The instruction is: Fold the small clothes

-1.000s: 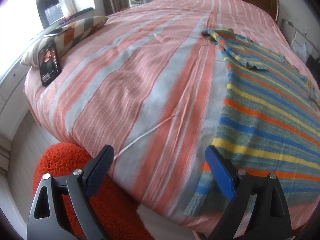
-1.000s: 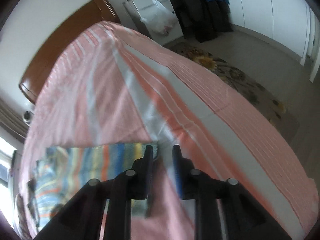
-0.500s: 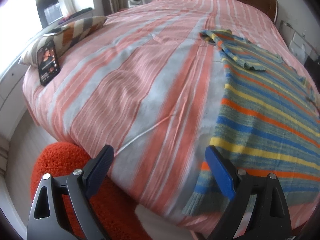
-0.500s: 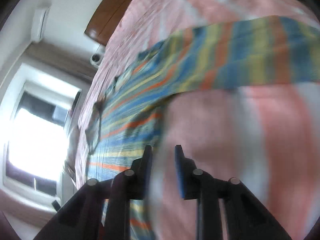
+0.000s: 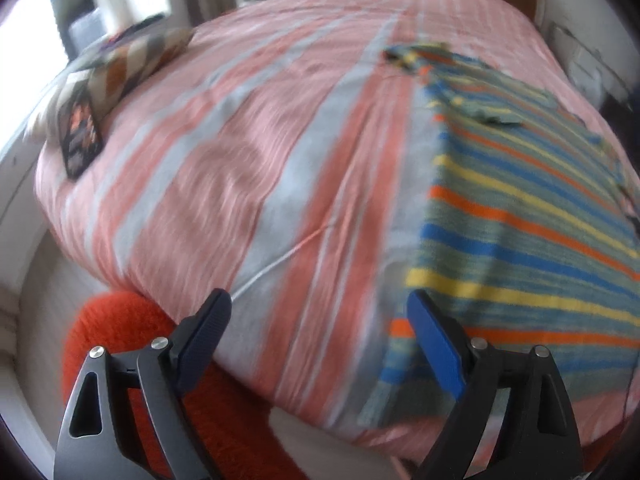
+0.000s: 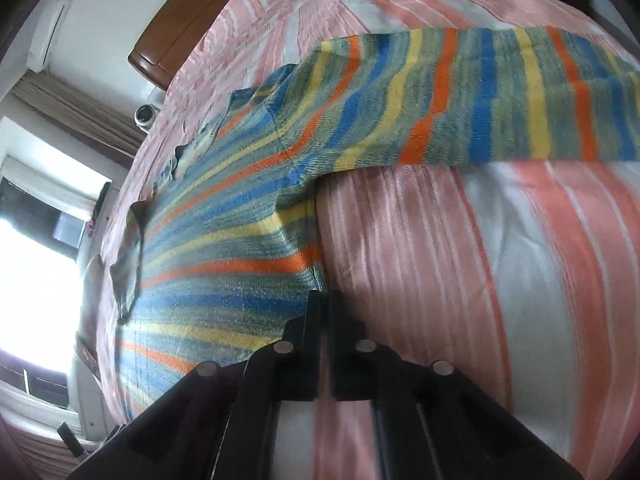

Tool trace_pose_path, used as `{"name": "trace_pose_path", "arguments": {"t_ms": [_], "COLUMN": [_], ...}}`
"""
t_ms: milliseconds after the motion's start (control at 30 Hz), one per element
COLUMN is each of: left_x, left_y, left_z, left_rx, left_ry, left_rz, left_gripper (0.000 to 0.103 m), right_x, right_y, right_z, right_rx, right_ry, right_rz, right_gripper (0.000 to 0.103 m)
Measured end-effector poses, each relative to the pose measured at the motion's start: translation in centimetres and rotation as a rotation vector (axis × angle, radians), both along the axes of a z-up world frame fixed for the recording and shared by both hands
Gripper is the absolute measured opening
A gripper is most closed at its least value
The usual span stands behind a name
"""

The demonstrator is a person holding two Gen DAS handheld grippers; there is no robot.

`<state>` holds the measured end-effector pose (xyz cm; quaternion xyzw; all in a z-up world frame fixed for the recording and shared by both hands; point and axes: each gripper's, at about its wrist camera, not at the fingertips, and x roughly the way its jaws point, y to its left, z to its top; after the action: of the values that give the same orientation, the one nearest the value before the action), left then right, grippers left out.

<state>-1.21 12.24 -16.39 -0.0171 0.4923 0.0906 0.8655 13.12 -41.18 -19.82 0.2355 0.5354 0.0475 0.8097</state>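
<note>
A knitted sweater [image 5: 520,240] striped in blue, yellow, orange and grey-green lies spread flat on the right half of the bed. My left gripper [image 5: 318,300] hovers over the bed's near edge. It is open wide with jaws closing slightly, and only bedcover lies between them. Its right finger [image 5: 436,344] is over the sweater's hem corner. In the right wrist view the sweater [image 6: 240,240] fills the left, one sleeve [image 6: 500,96] stretching out to the right. My right gripper [image 6: 324,296] is shut, pinching the sweater's side edge below the armpit.
The bedcover [image 5: 240,160] is striped pink and grey. A phone [image 5: 80,136] and a patterned pillow [image 5: 136,56] lie at the bed's far left. An orange fluffy rug [image 5: 120,332] is on the floor below the bed's corner. A wooden headboard [image 6: 172,36] and a small camera [image 6: 144,114] stand behind.
My right gripper swung from bare bedcover over to the sweater's side edge and its jaws closed there. The left gripper stayed almost in place.
</note>
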Motion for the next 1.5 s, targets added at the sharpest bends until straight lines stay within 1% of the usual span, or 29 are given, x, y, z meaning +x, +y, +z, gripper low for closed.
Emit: {"name": "trace_pose_path", "arguments": {"t_ms": [33, 67, 100, 133, 167, 233, 300, 367, 433, 467, 500, 533, 633, 667, 700, 733, 767, 800, 867, 967, 1033, 1100, 1167, 1233, 1300, 1367, 1433, 1467, 1500], "left_x": [0.1, 0.3, 0.7, 1.5, 2.7, 5.7, 9.4, 12.9, 15.7, 17.1, 18.3, 19.7, 21.2, 21.5, 21.7, 21.9, 21.9, 22.1, 22.6, 22.8, 23.0, 23.2, 23.3, 23.1, 22.8, 23.0, 23.4, 23.3, 23.1], "left_y": [-0.4, -0.9, -1.3, -1.8, -2.7, -5.0, -8.2, -11.3, -13.0, -13.3, -13.0, -12.3, -10.3, -9.6, -9.0, -8.4, -8.0, -7.5, -5.6, -0.9, 3.6, 8.6, 12.9, 14.8, 14.9, 14.3, 14.6, 15.0, 15.8], "left_z": [1.4, 3.5, 4.9, 6.6, 8.2, 9.7, 9.2, 6.7, 3.6, 1.8, 0.4, -1.2, -2.3, -2.3, -2.3, -2.2, -1.9, -1.7, -0.2, 3.1, 4.9, 5.2, 4.1, 2.5, 1.3, 0.0, -1.8, -2.7, -3.3], "left_rx": [0.019, 0.031, 0.033, 0.035, 0.040, 0.050, 0.091, 0.154, 0.220, 0.243, 0.243, 0.219, 0.092, 0.036, -0.005, -0.041, -0.055, -0.071, -0.188, -0.367, -0.368, -0.376, -0.406, -0.413, -0.379, -0.381, -0.436, -0.482, -0.530], "left_ry": [-0.026, -0.073, -0.109, -0.150, -0.185, -0.210, -0.194, -0.145, -0.101, -0.066, -0.032, 0.014, 0.030, 0.031, 0.034, 0.034, 0.033, 0.034, 0.008, -0.085, -0.171, -0.211, -0.198, -0.163, -0.139, -0.106, -0.046, -0.021, -0.022], "left_rz": [-0.035, -0.082, -0.117, -0.162, -0.216, -0.337, -0.485, -0.635, -0.705, -0.709, -0.694, -0.658, -0.577, -0.542, -0.514, -0.474, -0.449, -0.418, -0.347, -0.211, -0.061, 0.103, 0.237, 0.307, 0.323, 0.326, 0.356, 0.385, 0.414], "left_gripper": [0.091, 0.091, 0.092, 0.092, 0.093, 0.094, 0.094, 0.094, 0.094, 0.093, 0.090, 0.088, 0.084, 0.072, 0.057, 0.046, 0.018, 0.013, 0.012, 0.009, 0.009, 0.009, 0.009, 0.009, 0.009, 0.009, 0.011, 0.016, 0.020], "right_x": [-0.3, -0.7, -1.6, -2.6, -3.6, -5.7, -7.6, -8.9, -11.0, -11.9, -13.2, -13.9, -16.1, -16.4, -16.7, -16.7, -16.5, -16.1, -15.6, -15.5, -15.8, -15.8, -15.8, -15.5, -15.3, -15.3, -15.3, -15.3, -15.3], "right_y": [0.0, 0.3, 0.5, 0.8, 1.0, 1.7, 2.5, 3.6, 4.1, 4.4, 4.7, 5.1, 6.0, 6.4, 6.6, 6.7, 6.9, 7.1, 7.2, 7.6, 7.9, 8.0, 7.9, 7.7, 7.7, 7.8, 7.8, 7.8, 7.7], "right_z": [0.6, 1.2, 2.2, 3.2, 4.1, 5.8, 6.7, 6.8, 6.8, 6.8, 6.8, 6.8, 6.7, 6.6, 6.5, 6.4, 6.4, 6.4, 6.6, 7.2, 7.3, 6.9, 6.4, 5.8, 5.5, 5.4, 5.1, 4.9, 4.7], "right_rx": [-0.025, -0.048, -0.071, -0.091, -0.111, -0.141, -0.132, -0.118, -0.107, -0.109, -0.116, -0.122, -0.155, -0.159, -0.162, -0.166, -0.168, -0.170, -0.164, -0.159, -0.176, -0.192, -0.178, -0.158, -0.157, -0.164, -0.168, -0.164, -0.160], "right_ry": [-0.004, -0.016, -0.046, -0.080, -0.113, -0.171, -0.200, -0.212, -0.221, -0.224, -0.235, -0.243, -0.265, -0.266, -0.268, -0.272, -0.278, -0.289, -0.299, -0.335, -0.349, -0.337, -0.322, -0.302, -0.297, -0.295, -0.281, -0.274, -0.265], "right_rz": [0.015, 0.024, 0.035, 0.045, 0.053, 0.081, 0.097, 0.105, 0.113, 0.116, 0.117, 0.122, 0.144, 0.156, 0.174, 0.182, 0.189, 0.192, 0.183, 0.179, 0.193, 0.198, 0.195, 0.190, 0.191, 0.200, 0.200, 0.200, 0.199], "right_gripper": [0.011, 0.024, 0.033, 0.050, 0.057, 0.057, 0.057, 0.057, 0.057, 0.057, 0.057, 0.057, 0.057, 0.057, 0.057, 0.057, 0.057, 0.057, 0.057, 0.057, 0.057, 0.057, 0.057, 0.057, 0.057, 0.057, 0.057, 0.057, 0.057]}}
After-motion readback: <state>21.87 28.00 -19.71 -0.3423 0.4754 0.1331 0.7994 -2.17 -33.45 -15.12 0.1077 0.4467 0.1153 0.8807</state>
